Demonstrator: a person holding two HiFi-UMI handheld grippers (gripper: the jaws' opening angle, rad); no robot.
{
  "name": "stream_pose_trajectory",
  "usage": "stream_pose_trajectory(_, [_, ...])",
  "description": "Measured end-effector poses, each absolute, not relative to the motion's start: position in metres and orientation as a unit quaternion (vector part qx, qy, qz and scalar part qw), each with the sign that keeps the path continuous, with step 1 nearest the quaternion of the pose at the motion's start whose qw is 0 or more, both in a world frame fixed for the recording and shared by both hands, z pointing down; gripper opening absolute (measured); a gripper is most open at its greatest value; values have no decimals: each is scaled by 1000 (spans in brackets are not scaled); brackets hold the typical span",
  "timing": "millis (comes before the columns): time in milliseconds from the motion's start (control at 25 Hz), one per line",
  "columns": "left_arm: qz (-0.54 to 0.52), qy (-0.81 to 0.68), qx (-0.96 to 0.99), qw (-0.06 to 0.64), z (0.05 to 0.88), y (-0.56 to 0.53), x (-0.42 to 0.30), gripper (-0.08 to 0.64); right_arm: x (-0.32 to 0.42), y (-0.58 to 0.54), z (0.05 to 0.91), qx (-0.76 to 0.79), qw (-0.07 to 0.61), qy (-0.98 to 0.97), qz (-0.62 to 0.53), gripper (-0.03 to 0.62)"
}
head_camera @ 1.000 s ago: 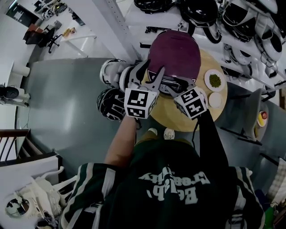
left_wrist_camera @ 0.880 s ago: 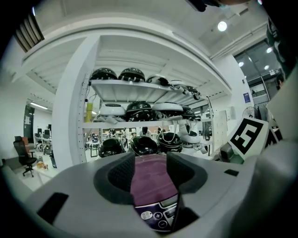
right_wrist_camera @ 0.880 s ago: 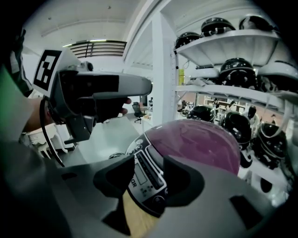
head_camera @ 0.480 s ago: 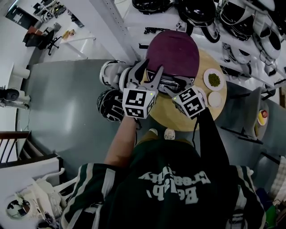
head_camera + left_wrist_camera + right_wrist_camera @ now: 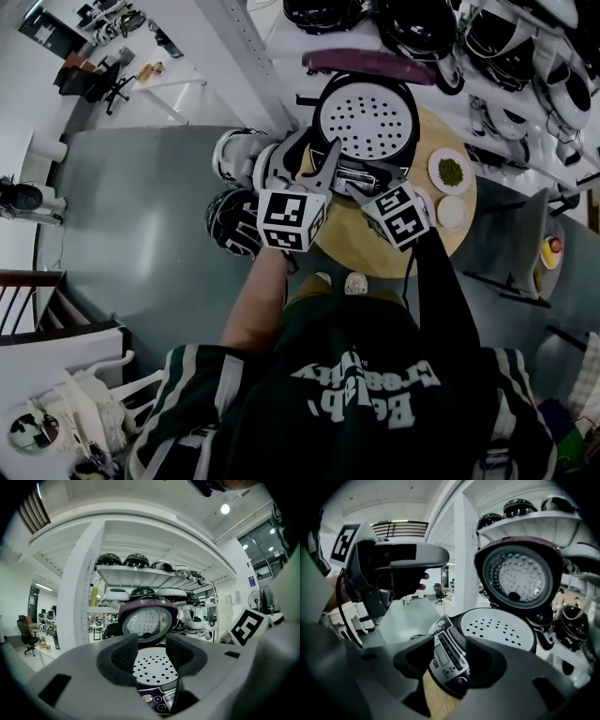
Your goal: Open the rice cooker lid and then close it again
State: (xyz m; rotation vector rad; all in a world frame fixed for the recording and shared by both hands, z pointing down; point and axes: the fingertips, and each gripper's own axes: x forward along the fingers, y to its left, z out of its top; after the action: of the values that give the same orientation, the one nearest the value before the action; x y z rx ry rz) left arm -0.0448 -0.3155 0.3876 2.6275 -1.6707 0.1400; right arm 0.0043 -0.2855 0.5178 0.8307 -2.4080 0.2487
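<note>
The rice cooker (image 5: 366, 117) stands on a round wooden table (image 5: 366, 251). Its maroon lid (image 5: 375, 64) stands raised at the back, and the white perforated inner plate (image 5: 152, 667) lies exposed. In the right gripper view the lid (image 5: 518, 576) shows its round metal underside. My left gripper (image 5: 312, 150) is level at the cooker's front left; its jaws have just been closing a little, with nothing gripped between them. My right gripper (image 5: 370, 180) tilts down over the control panel (image 5: 445, 653); its jaws have opened, and the pads stand apart from the panel.
A dish of green stuff (image 5: 451, 169) and a white bowl (image 5: 451, 210) sit on the table's right side. Two helmets (image 5: 232, 220) lie on the floor to the left of the table. A white pillar (image 5: 234, 47) and shelves of helmets (image 5: 422, 23) stand behind.
The cooker's lid has swung up from shut to standing open, uncovering the white perforated plate. Both grippers have stayed nearly where they were.
</note>
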Motion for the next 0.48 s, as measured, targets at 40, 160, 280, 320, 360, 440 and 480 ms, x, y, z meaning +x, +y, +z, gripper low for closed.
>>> stream_pose_trajectory(40, [45, -537, 843, 14, 389, -315, -45, 186, 4, -286, 518, 310, 287, -901, 94, 215])
stream_pose_trajectory(160, [45, -537, 842, 18, 391, -313, -46, 186, 3, -287, 518, 312, 286, -901, 95, 222])
stream_pose_trajectory(280, [46, -536, 843, 20, 392, -312, -45, 186, 3, -287, 518, 312, 283, -901, 99, 210])
stream_pose_trajectory(320, [45, -536, 843, 21, 392, -312, -45, 186, 3, -287, 517, 313, 282, -902, 98, 209])
stream_pose_trajectory(360, [45, -536, 843, 21, 392, -312, -45, 186, 3, -286, 517, 313, 282, -902, 95, 209])
stream_pose_trajectory(440, [44, -536, 843, 22, 392, -312, -44, 186, 2, -286, 516, 313, 281, -902, 93, 209])
stream_pose_trajectory(480, [44, -536, 843, 23, 391, -313, -44, 186, 3, -286, 516, 313, 281, -903, 93, 209])
